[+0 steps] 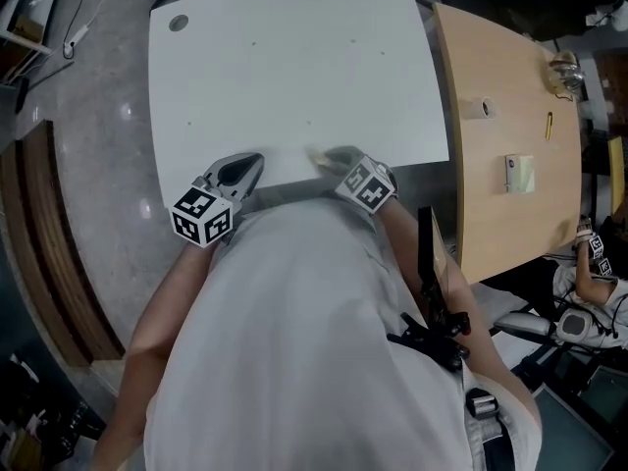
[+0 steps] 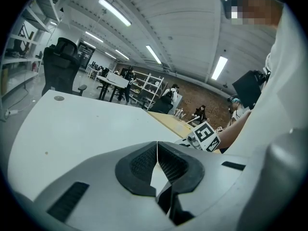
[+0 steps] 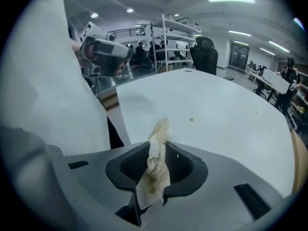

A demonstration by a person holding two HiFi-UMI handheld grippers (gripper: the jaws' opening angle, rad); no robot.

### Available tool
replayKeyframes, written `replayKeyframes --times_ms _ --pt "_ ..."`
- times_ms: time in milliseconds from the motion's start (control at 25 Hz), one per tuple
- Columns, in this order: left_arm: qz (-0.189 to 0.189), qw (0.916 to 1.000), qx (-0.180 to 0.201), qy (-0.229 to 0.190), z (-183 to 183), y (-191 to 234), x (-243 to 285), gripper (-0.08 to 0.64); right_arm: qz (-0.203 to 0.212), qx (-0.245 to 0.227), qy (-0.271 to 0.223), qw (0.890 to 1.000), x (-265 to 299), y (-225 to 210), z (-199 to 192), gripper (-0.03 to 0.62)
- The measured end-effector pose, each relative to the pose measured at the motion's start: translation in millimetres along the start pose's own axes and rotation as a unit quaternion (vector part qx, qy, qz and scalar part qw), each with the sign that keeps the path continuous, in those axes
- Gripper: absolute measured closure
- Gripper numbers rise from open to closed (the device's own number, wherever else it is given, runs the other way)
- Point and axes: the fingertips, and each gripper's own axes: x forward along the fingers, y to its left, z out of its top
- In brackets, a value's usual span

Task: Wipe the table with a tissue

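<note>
One tissue (image 3: 154, 171) between right fingers (image 3: 131, 164); left fingers (image 2: 141, 164) together

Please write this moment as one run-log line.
right gripper: shut on stained tissue | left gripper: shut, empty | white table: small specks visible

Wooden desk (image 1: 491, 194), tape roll (image 1: 482, 108), yellow pen (image 1: 549, 125)

Tissue (image 3: 154, 167) in right gripper (image 1: 337, 158) at table (image 1: 294, 67) edge, left gripper (image 1: 245, 171) beside.
</note>
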Motion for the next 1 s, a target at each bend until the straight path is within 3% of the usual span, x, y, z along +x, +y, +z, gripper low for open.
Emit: replayKeyframes --times_ms 160,440,720,1000 --pt "0.002 1.0000 -0.006 0.003 -2 0 4 0.552 -0.002 0.058 -0.080 0.995 -26 -9 18 0.492" --pt "0.008 0.9997 -0.015 0.015 -3 -10 24 0.552 -0.079 0.181 -0.152 0.968 -72 -85 4 0.492" --pt "0.026 0.9990 -0.015 0.032 9 -12 56 0.552 -0.128 0.220 -0.149 0.956 -92 -149 -24 0.492" --pt "0.033 0.9988 0.000 0.037 30 -16 88 0.552 -0.143 0.211 -0.123 0.959 -100 -221 -36 0.492"
